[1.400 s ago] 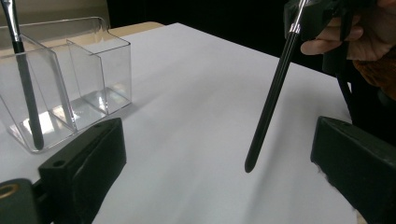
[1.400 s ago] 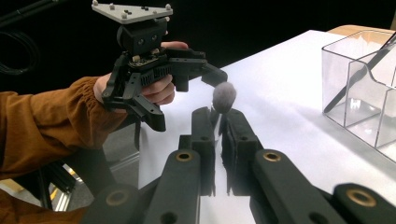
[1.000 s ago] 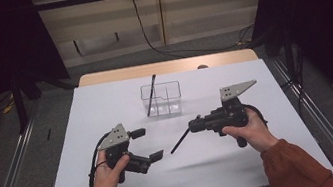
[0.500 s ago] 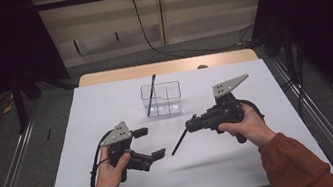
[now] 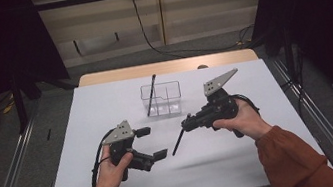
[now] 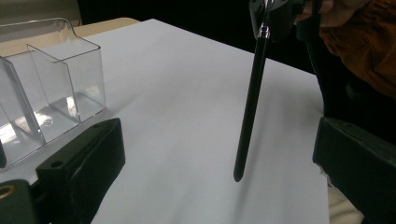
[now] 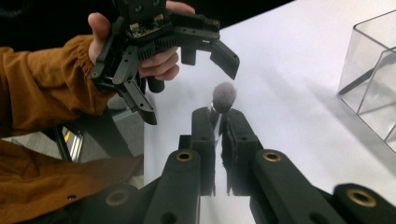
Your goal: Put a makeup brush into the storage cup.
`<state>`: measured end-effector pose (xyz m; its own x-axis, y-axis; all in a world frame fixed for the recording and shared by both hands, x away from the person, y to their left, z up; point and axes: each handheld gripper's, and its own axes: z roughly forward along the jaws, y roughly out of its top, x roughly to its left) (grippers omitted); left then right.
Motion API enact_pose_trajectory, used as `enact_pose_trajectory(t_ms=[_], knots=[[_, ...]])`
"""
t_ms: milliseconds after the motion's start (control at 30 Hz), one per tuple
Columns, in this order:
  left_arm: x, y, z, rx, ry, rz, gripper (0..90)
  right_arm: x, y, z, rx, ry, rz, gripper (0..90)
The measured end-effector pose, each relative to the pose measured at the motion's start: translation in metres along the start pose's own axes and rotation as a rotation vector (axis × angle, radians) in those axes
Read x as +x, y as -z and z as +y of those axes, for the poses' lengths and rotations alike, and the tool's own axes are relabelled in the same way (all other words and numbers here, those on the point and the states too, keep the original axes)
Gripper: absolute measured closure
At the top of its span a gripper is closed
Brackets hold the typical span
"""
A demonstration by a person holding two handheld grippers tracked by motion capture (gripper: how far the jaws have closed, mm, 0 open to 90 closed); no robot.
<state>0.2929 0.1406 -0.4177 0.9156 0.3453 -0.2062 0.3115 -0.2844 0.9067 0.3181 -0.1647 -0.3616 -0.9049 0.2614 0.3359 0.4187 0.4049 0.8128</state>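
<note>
My right gripper [image 5: 188,123] is shut on a thin black pen [image 5: 180,140], which slants down to the white table sheet [image 5: 254,84]. In the left gripper view the pen [image 6: 250,107] hangs almost upright, its tip just above the sheet. My left gripper [image 5: 154,142] stands open beside it, low over the sheet, with nothing between its jaws. The right gripper view looks along the shut jaws [image 7: 218,125] at the pen's blurred end [image 7: 224,95], with the open left gripper [image 7: 187,44] beyond. A clear divided box [image 5: 162,99] behind both holds a second black pen [image 5: 151,93], which leans on the rim.
The white sheet covers a wooden table [image 5: 165,67] flanked by metal rails [image 5: 10,174]. Black curtains and a cable hang at the back. The box [image 6: 46,93] sits near the left gripper's left jaw; it also appears at the right [image 7: 373,79].
The right gripper has shifted slightly left and tilted, its top plate rising, with the pen still in it. The left gripper has barely moved.
</note>
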Motion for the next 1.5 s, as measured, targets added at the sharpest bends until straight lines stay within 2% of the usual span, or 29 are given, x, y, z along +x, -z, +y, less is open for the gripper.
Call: enact_pose_trajectory(t_ms=[133,300,500,667,1100,1200,1267,1367,1500], knots=[[-0.002,-0.004,0.000,0.012,-0.011,-0.001,2.5,0.001,-0.002,0.005,0.047,0.007,0.005,83.7],[-0.003,-0.008,-0.001,0.024,-0.025,-0.023,2.9,0.002,-0.005,0.010,0.089,0.009,0.003,83.7],[-0.002,-0.011,0.000,0.028,-0.025,-0.028,3.0,0.003,-0.009,0.015,0.143,0.019,0.000,83.7],[-0.003,-0.015,0.002,0.044,-0.032,-0.051,3.6,0.002,-0.013,0.020,0.175,0.016,-0.009,83.7],[-0.010,-0.028,0.005,0.073,-0.045,-0.072,4.4,0.007,-0.017,0.027,0.263,0.038,-0.033,83.7],[-0.011,-0.030,0.006,0.070,-0.052,-0.065,4.9,0.007,-0.019,0.028,0.272,0.045,-0.043,83.8],[-0.011,-0.032,0.006,0.063,-0.071,-0.030,5.4,0.008,-0.021,0.029,0.280,0.045,-0.040,83.8],[-0.012,-0.034,0.006,0.081,-0.074,-0.029,10.3,0.009,-0.024,0.031,0.283,0.048,-0.036,83.7],[-0.011,-0.036,0.005,0.089,-0.084,-0.027,23.6,0.010,-0.029,0.032,0.286,0.058,-0.035,83.7]])
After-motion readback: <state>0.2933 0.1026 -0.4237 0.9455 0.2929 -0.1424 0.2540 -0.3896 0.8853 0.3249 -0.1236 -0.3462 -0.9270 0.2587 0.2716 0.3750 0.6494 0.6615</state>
